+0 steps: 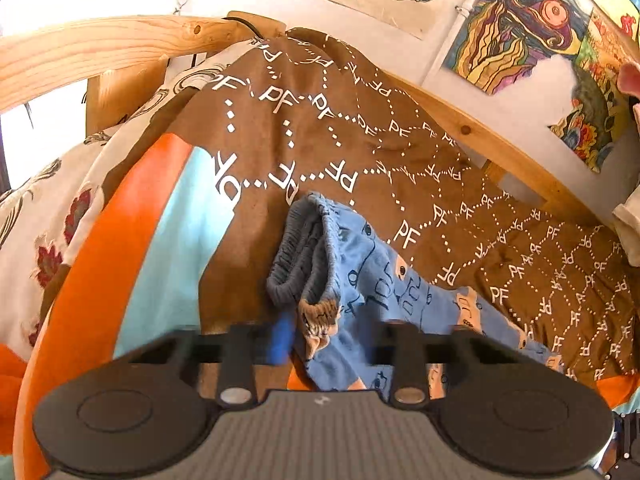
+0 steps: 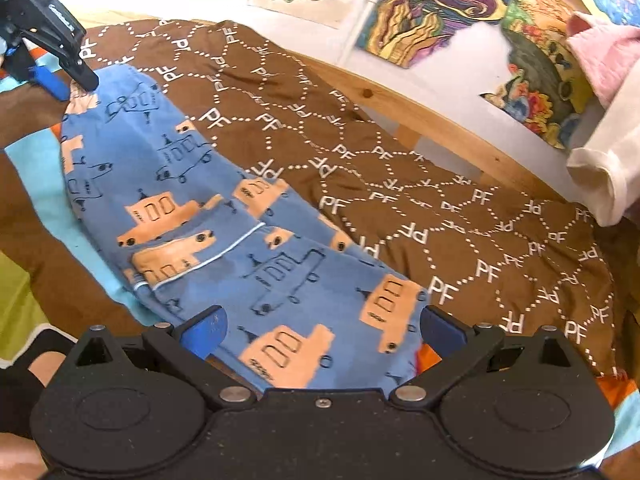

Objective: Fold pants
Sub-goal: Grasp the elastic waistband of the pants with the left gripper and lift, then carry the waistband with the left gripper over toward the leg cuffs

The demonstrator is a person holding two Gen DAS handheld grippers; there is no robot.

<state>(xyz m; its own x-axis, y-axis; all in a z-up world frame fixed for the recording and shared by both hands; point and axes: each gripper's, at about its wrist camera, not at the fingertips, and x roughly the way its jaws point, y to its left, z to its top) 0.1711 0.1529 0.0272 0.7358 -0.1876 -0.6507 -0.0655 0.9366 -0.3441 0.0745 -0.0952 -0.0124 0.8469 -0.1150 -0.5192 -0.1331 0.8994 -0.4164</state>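
On the brown patterned blanket, left wrist view, our left gripper pinches the blue printed cotton pants near the grey elastic waistband to anchor it. Right wrist view: our right gripper stands spread around the pants' other end, positioned for grasping.
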